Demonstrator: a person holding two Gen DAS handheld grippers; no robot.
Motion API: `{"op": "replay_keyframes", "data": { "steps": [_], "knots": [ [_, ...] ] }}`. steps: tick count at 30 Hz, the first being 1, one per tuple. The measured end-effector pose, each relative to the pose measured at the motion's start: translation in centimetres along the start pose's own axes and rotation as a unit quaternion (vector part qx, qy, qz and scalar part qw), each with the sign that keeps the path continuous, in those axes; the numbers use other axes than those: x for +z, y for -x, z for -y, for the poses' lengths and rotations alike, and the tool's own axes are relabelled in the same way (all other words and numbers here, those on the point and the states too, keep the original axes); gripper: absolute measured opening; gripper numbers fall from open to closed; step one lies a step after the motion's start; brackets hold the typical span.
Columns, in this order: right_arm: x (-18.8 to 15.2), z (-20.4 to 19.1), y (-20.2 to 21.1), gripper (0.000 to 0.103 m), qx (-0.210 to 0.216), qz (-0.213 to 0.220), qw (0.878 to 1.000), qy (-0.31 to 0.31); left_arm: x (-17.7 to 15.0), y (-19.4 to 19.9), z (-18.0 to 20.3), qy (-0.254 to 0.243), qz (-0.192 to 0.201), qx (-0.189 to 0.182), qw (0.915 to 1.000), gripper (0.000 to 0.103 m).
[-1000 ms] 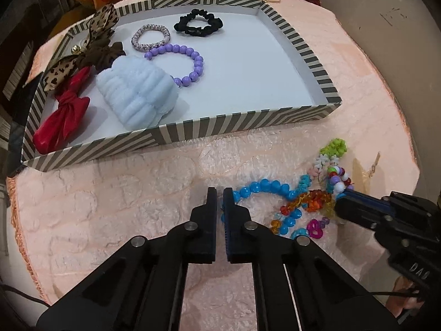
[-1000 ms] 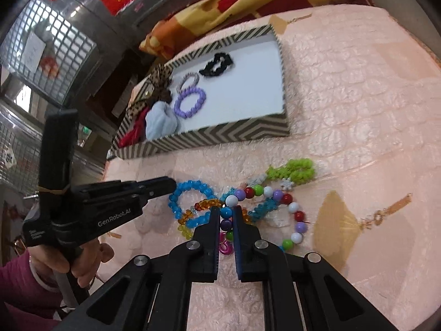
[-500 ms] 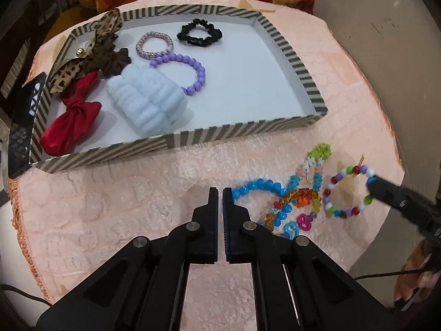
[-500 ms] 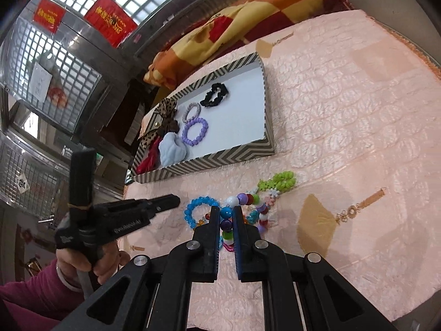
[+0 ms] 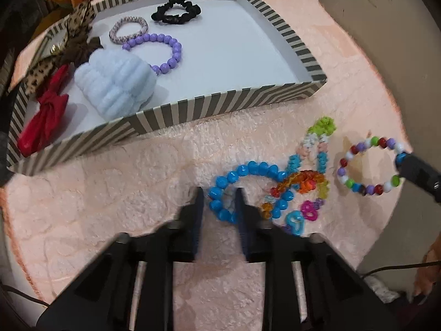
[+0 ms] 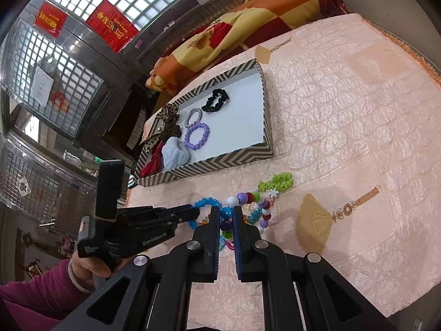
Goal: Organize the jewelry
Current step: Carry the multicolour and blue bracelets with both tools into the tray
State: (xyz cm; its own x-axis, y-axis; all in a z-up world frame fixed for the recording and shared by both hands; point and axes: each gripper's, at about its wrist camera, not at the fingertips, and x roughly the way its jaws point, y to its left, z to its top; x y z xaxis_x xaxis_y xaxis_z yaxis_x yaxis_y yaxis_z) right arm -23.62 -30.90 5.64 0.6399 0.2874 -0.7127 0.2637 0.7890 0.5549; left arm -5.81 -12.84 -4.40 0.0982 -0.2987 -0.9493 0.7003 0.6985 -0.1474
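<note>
My right gripper (image 6: 226,215) is shut on a multicolour bead bracelet (image 5: 369,165) and holds it lifted above the pink cloth; it also shows in the right wrist view (image 6: 249,201). My left gripper (image 5: 219,204) is open, its fingers on either side of the near edge of a blue bead bracelet (image 5: 242,178) that lies on the cloth. Beside it lies a tangle of orange, teal and green bead pieces (image 5: 308,176). The striped tray (image 5: 209,104) holds a purple bead bracelet (image 5: 162,48), scrunchies and bows.
A pale blue fluffy band (image 5: 115,82), red bow (image 5: 44,118), leopard bow (image 5: 63,47), black scrunchie (image 5: 176,9) and a pink hair tie (image 5: 128,29) lie in the tray. A gold fan charm (image 6: 317,220) lies on the cloth at right. A patterned blanket (image 6: 248,13) lies behind.
My right gripper has lifted the multicolour bracelet up and to the right, away from the pile. My left gripper has opened and moved forward around the blue bracelet.
</note>
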Motion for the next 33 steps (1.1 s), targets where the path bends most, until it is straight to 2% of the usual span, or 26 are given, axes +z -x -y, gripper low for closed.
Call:
{"op": "replay_keyframes", "data": {
  "steps": [4,13,21,33],
  "knots": [
    [0.4,-0.4,0.3,0.008,0.003,0.007,1.000,0.004,0.0,0.6,-0.4,0.017,0.004,-0.022,0.9996,0.007],
    [2.5,-1.9,0.9,0.008,0.010,0.024,0.999,0.023,1.2,7.1,-0.9,0.007,0.068,-0.034,0.9971,0.007],
    [5.9,-3.1,0.4,0.008,0.015,0.035,0.999,0.038,3.4,11.2,-1.4,0.016,0.105,-0.013,0.9942,0.007],
    [11.2,-3.8,-3.1,0.008,0.022,0.018,0.998,0.057,6.6,11.6,-0.9,0.022,0.121,0.019,0.9922,0.007]
  ]
}}
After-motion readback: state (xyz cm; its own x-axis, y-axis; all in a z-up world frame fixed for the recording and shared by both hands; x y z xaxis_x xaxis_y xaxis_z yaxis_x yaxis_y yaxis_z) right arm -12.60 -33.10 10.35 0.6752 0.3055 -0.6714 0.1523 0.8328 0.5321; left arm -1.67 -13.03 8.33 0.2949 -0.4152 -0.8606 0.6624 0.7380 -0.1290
